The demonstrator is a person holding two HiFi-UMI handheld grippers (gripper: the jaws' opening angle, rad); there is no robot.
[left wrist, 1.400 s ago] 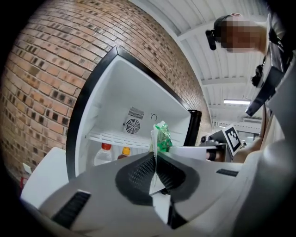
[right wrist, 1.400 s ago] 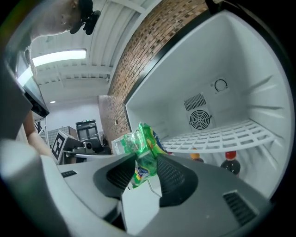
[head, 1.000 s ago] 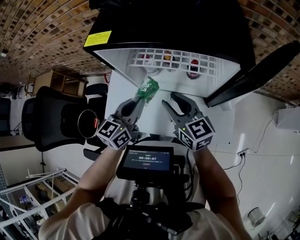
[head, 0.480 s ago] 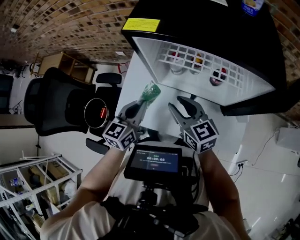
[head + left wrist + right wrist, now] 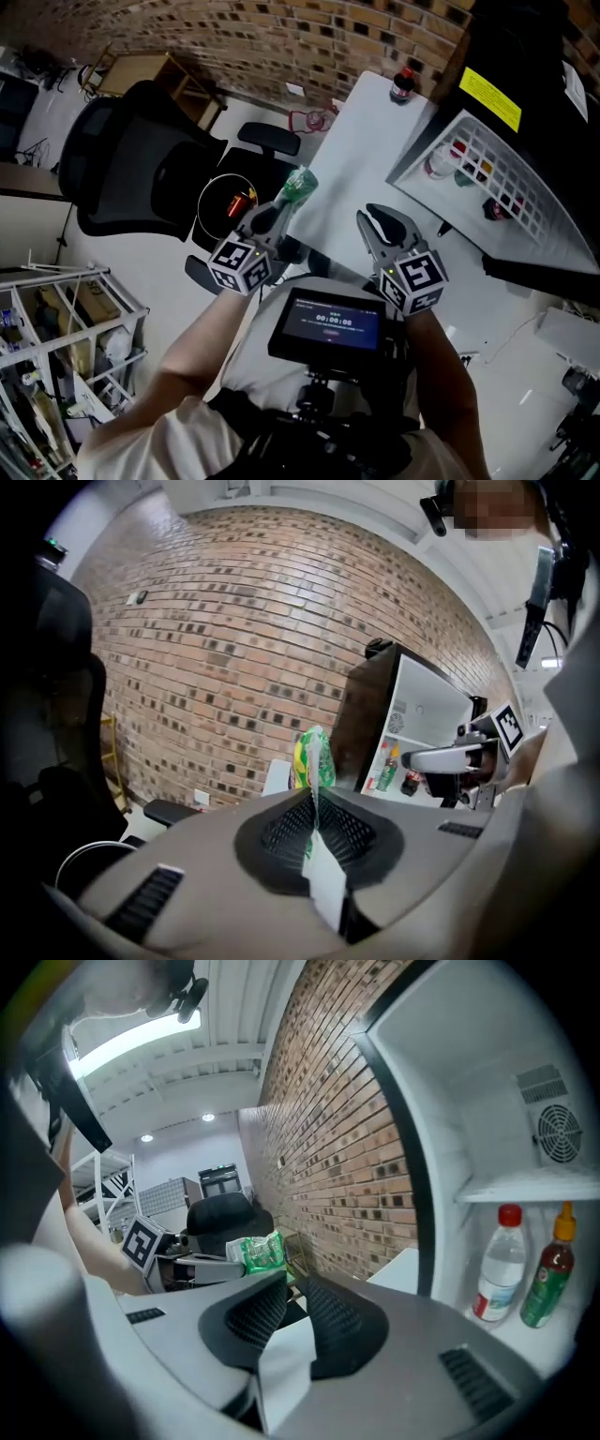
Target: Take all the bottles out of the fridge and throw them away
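My left gripper point(image 5: 272, 214) is shut on a crumpled green bottle point(image 5: 298, 185), which sticks up past its tips point(image 5: 312, 757) over the white table's edge. My right gripper point(image 5: 382, 217) is beside it, and its jaws have just been closing to a narrow gap with nothing between them point(image 5: 292, 1288). The right gripper view also shows the green bottle point(image 5: 255, 1252) to the left. The black fridge point(image 5: 525, 56) stands open at the upper right. Inside it are a clear red-capped bottle point(image 5: 497, 1265) and a green one point(image 5: 548, 1274).
A dark red-capped bottle point(image 5: 403, 84) stands on the white table point(image 5: 361, 159) beside the fridge. A black office chair point(image 5: 131, 159) and a round black object with a red light point(image 5: 225, 202) lie to the left. Metal shelving point(image 5: 56, 356) fills the lower left.
Both grippers have swung left, away from the open fridge, with the green bottle still in the left one. The right jaws have narrowed.
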